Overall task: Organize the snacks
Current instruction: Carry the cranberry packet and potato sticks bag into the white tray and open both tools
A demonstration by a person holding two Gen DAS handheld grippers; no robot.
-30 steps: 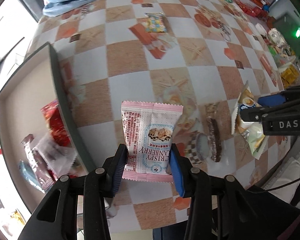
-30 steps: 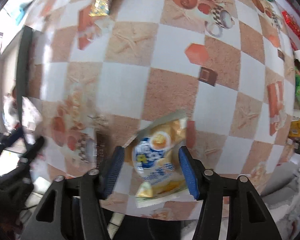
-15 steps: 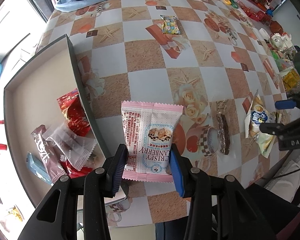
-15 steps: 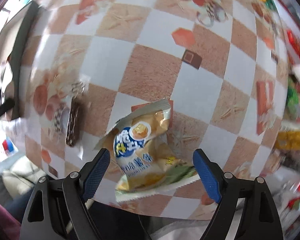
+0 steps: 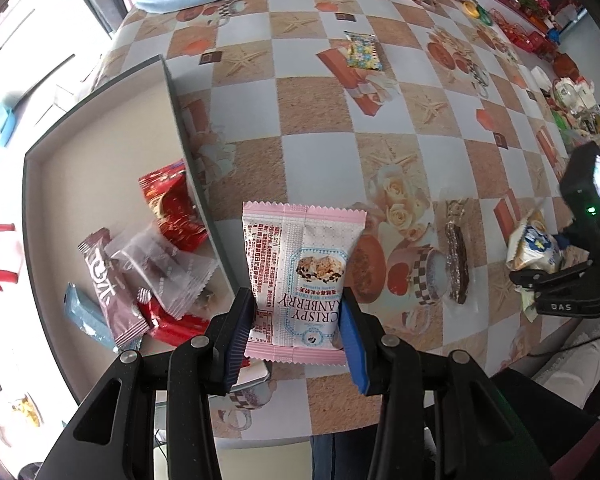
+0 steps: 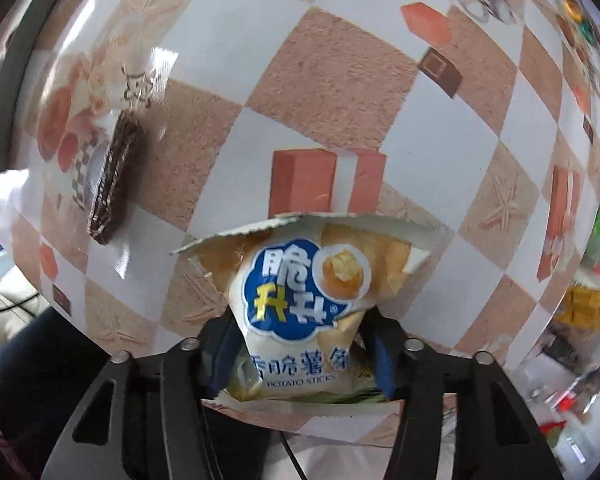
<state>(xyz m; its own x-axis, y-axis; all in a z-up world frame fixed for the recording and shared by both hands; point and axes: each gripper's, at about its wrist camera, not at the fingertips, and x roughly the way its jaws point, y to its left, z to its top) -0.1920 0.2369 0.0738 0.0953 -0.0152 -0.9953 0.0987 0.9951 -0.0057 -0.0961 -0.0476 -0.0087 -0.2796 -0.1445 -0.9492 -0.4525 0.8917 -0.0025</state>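
While both tongs pinch packets, sorting into tray under way.

Left gripper: pads pinched on lower sides of pink cranberry packet, held upright clear of checked table, judged ready for carrying to tray at 9 o'clock, where red, maroon, clear and blue packets already lie. Right gripper: jaws just closing, now squeezing base of potato-stick bag, which buckles between pads; low grip judged to secure crinkly foil. Loose yet: dark wafer bar at 10 o'clock of bag, floral packet far at 12 o'clock.
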